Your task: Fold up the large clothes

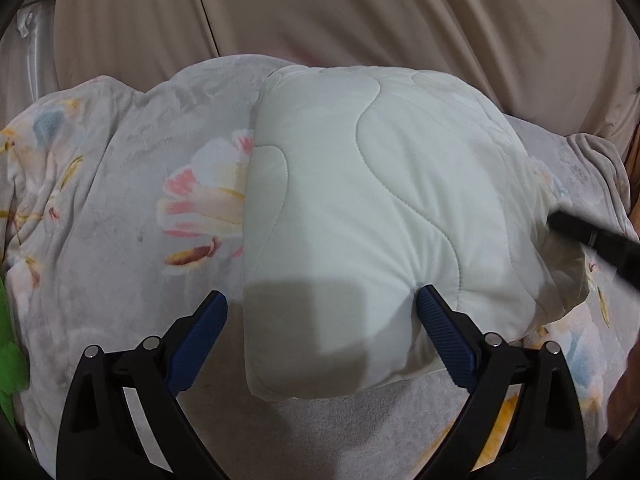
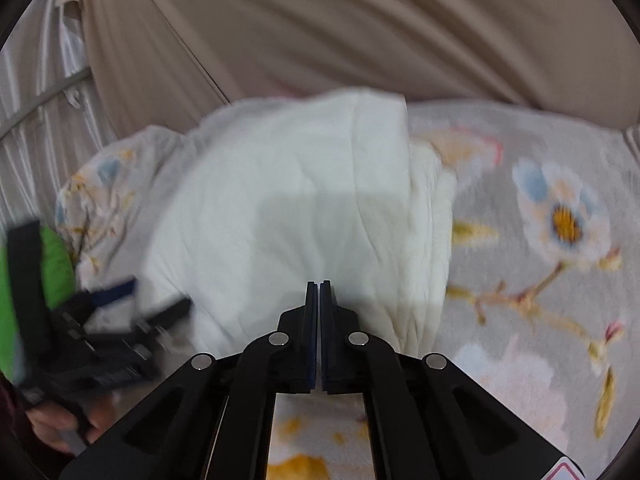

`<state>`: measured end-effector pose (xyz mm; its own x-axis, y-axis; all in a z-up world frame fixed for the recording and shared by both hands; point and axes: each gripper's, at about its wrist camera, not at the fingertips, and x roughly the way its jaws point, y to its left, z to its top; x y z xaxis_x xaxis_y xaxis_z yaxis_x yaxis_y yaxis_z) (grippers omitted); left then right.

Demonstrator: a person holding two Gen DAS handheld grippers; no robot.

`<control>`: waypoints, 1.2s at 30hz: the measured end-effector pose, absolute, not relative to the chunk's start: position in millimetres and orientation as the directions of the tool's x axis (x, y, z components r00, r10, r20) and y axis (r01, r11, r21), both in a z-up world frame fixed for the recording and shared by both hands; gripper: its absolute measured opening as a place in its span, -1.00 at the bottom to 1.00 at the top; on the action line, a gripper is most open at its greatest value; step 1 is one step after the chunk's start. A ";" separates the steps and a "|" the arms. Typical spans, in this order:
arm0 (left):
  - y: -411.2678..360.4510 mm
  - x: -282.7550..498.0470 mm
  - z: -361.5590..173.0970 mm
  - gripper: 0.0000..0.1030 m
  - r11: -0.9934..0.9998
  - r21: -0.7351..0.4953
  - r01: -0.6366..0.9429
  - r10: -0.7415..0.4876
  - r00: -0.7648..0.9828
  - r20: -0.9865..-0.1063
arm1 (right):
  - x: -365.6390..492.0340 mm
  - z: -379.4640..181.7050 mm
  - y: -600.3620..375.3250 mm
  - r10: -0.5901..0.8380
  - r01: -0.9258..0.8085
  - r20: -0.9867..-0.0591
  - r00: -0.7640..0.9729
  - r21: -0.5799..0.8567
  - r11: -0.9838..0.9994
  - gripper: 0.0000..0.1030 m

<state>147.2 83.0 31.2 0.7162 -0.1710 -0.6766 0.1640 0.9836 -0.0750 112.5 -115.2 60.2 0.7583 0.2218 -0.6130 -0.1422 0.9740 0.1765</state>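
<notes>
Nearest in the left wrist view, the left gripper (image 1: 322,300) is spread wide, its blue-padded fingers (image 1: 198,340) standing apart over the near end of a folded white quilt (image 1: 360,200); one pad sits off the quilt's left side above the floral blanket (image 1: 100,220), the other presses against the quilt's near right part, and nothing is clamped between them. In the right wrist view the right gripper (image 2: 319,286) has its two pads drawn together with only a thin slit between, the tips resting at the near edge of the white quilt (image 2: 280,200); whether any fabric is pinched in that slit cannot be told. The left gripper (image 2: 116,308) also shows there, blurred, at the quilt's left side, held in a hand (image 2: 60,424) at the lower left. The quilt lies as a thick bundle with wavy stitching across the middle of the floral blanket (image 2: 540,280), which covers the bed and carries pink, blue and yellow flower prints. A green cloth (image 1: 10,340) peeks out at the blanket's left edge. From the right edge of the left wrist view a black, blurred part of the right gripper (image 1: 592,236) reaches the quilt's right side. Beyond the bed hangs a beige curtain (image 1: 320,12).
</notes>
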 end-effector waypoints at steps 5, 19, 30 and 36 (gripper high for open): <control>81.6 146.8 29.4 0.85 0.983 -0.069 0.168 -0.170 0.715 -0.678 | 154.3 68.1 -109.3 0.132 -0.085 -0.650 0.748 0.102 0.991 -1.00; 75.1 131.6 34.4 0.84 0.983 -0.067 0.171 -0.173 0.732 -0.659 | 118.8 43.0 -141.7 0.197 -0.065 -0.656 0.729 0.220 0.973 -0.97; 71.4 115.8 30.3 0.84 0.987 -0.075 0.142 -0.156 0.734 -0.661 | 105.1 23.7 -135.5 0.193 -0.080 -0.708 0.680 0.190 0.979 -0.97; 64.4 100.2 27.9 0.84 0.991 -0.047 0.121 -0.123 0.750 -0.650 | 92.5 22.5 -136.4 0.198 -0.077 -0.698 0.689 0.202 0.976 -0.94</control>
